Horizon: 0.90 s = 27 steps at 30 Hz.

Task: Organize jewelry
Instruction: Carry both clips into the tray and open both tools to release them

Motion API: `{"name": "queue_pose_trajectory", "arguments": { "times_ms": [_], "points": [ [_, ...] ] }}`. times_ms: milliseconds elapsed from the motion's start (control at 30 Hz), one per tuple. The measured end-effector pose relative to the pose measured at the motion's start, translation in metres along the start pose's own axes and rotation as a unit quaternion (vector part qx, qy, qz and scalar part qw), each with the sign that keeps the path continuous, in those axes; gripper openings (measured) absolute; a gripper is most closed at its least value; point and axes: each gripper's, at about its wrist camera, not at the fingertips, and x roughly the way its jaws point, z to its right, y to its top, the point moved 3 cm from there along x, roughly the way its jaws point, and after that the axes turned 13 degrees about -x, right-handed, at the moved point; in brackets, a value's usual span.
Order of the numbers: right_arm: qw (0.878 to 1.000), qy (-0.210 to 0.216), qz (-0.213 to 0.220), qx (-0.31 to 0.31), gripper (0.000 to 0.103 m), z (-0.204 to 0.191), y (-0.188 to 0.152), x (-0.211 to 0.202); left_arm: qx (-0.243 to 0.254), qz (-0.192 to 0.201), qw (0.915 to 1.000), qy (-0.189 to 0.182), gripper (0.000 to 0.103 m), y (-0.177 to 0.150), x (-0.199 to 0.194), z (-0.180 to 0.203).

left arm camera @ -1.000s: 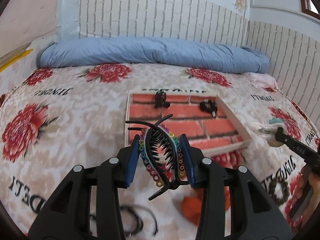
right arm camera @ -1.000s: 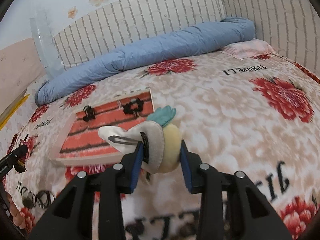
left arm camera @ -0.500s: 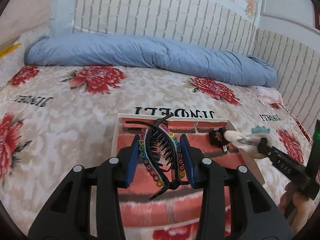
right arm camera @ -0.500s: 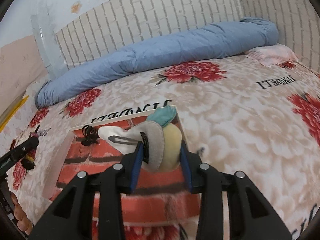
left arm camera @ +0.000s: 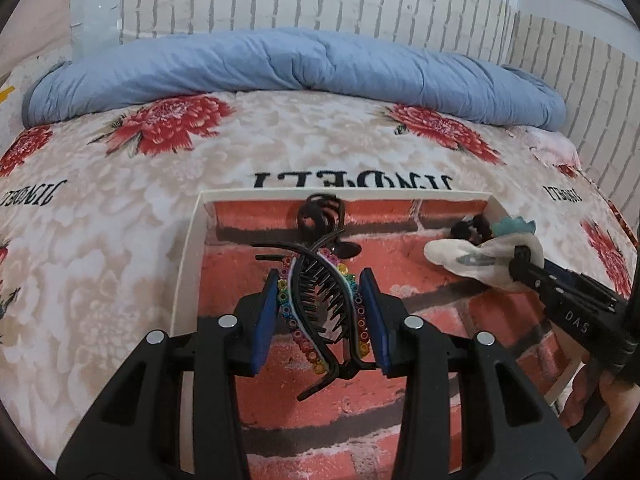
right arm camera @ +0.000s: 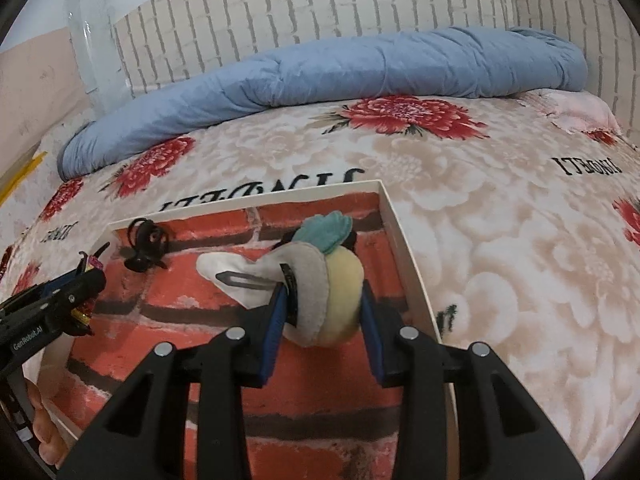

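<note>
Both hand-held grippers now hover over the tray (left arm camera: 188, 264), left (left arm camera: 320, 312) pinching the beaded clip (left arm camera: 316, 300), right (right arm camera: 322, 312) the plush clip (right arm camera: 320, 288).

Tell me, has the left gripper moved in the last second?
Yes. The left gripper moved forward, from short of the tray to above it.

Two clips (left arm camera: 320, 216) (far wall) ahead

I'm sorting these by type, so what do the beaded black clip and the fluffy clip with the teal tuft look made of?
Beaded black claw clip: likely glossy moulded plastic, with thin teeth and rows of shiny rainbow beads. Plush white and yellow hair clip: soft matte felt or fleece, stitched edges, with a grey metal-looking snap clip on its face.
</note>
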Motion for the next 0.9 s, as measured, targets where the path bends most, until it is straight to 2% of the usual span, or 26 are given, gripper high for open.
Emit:
{"name": "queue_pose_trajectory", "arguments": {
  "times_ms": [267, 900],
  "points": [
    [1.000, 0.002, -0.002, 0.006, 0.036, 0.004, -0.002, 0.004, 0.005, -0.001, 1.0000, -0.001, 0.039, -0.003, 0.003, 0.001],
    [1.000, -0.002, -0.012, 0.007, 0.040, 0.006, -0.006, 0.008, -0.012, -0.051, 0.9985, 0.012, 0.039, -0.009, 0.019, -0.007]
  ]
}}
